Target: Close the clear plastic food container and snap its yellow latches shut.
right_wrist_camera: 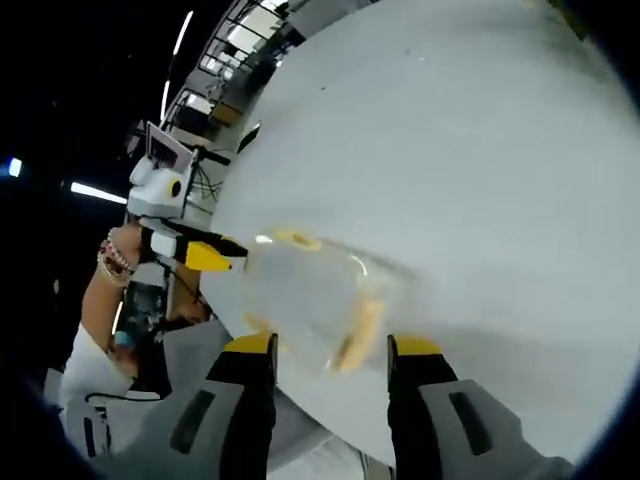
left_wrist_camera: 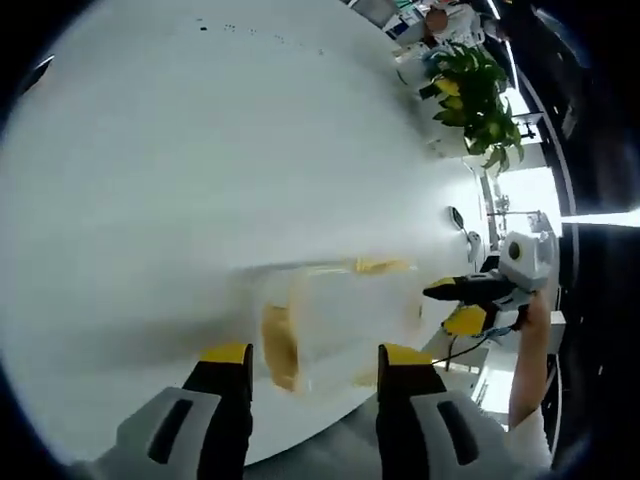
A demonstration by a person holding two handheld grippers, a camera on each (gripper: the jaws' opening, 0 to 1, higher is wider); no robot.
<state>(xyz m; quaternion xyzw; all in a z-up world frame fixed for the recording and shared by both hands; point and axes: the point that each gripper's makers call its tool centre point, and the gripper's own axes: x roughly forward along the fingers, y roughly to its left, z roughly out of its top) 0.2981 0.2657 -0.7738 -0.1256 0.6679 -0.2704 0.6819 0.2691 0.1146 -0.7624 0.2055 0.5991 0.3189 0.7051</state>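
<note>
Nearest to me in the left gripper view, my left gripper point(left_wrist_camera: 314, 362) has its yellow-tipped jaws spread apart with nothing between them, poised just short of the clear plastic food container point(left_wrist_camera: 335, 325). The container sits near the edge of the white table point(left_wrist_camera: 200, 150), blurred, with a yellow latch point(left_wrist_camera: 279, 347) on the side facing me and another yellow latch point(left_wrist_camera: 380, 266) along its far edge; I cannot tell whether the lid is fully down or any latch is snapped. Just beyond it to the right, the right gripper point(left_wrist_camera: 440, 292) comes in with its dark jaws pointed at the container's side, a hand point(left_wrist_camera: 530, 310) behind it. Farther off, a green potted plant point(left_wrist_camera: 475, 90) stands at the table's far rim. In the right gripper view, my right gripper point(right_wrist_camera: 330, 348) is likewise open and holding nothing, its jaws framing the container point(right_wrist_camera: 320, 300) just ahead, yellow latch point(right_wrist_camera: 360, 335) toward me. The left gripper point(right_wrist_camera: 225, 255) reaches in from the left, its tip at the container's corner, though contact is too blurred to judge.
</note>
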